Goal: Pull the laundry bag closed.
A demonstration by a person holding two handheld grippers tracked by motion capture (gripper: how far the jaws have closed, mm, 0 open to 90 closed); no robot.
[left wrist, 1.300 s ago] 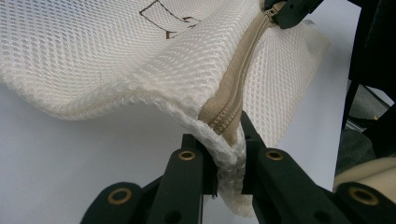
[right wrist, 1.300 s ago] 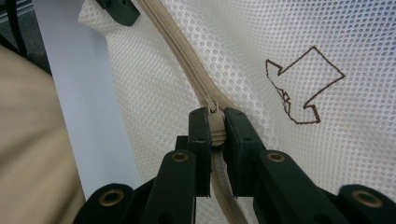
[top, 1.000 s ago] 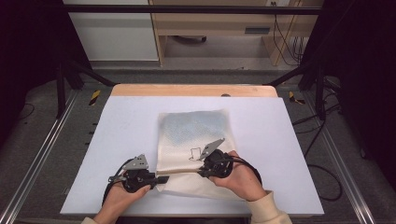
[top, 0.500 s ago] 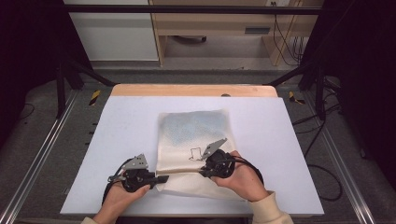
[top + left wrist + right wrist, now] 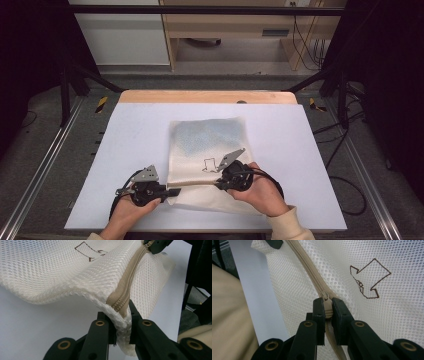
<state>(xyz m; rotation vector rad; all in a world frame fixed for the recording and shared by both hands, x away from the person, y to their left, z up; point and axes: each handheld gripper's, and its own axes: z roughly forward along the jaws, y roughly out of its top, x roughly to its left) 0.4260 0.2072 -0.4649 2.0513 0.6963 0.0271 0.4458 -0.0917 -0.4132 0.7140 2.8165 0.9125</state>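
Observation:
A cream mesh laundry bag [image 5: 207, 145] with a tan zipper [image 5: 127, 285] lies on the white table, a brown arrow outline [image 5: 368, 281] drawn on it. My left gripper [image 5: 172, 192] is shut on the bag's left corner at the zipper's end [image 5: 122, 315]; the mesh rides up between its black jaws. My right gripper [image 5: 218, 184] is shut on the zipper pull [image 5: 327, 308], partway along the zipper, near the arrow. In the left gripper view the right gripper's tip [image 5: 156, 246] shows far along the zipper. The stretch of zipper between the two grippers is taut.
The white table top [image 5: 130, 135] has a wooden strip [image 5: 205, 96] along its far edge. Metal frame rails [image 5: 45, 165] run down both sides. A cabinet [image 5: 125, 35] and cables [image 5: 305, 40] stand beyond the table. A cream sleeve [image 5: 287, 227] comes in at the bottom right.

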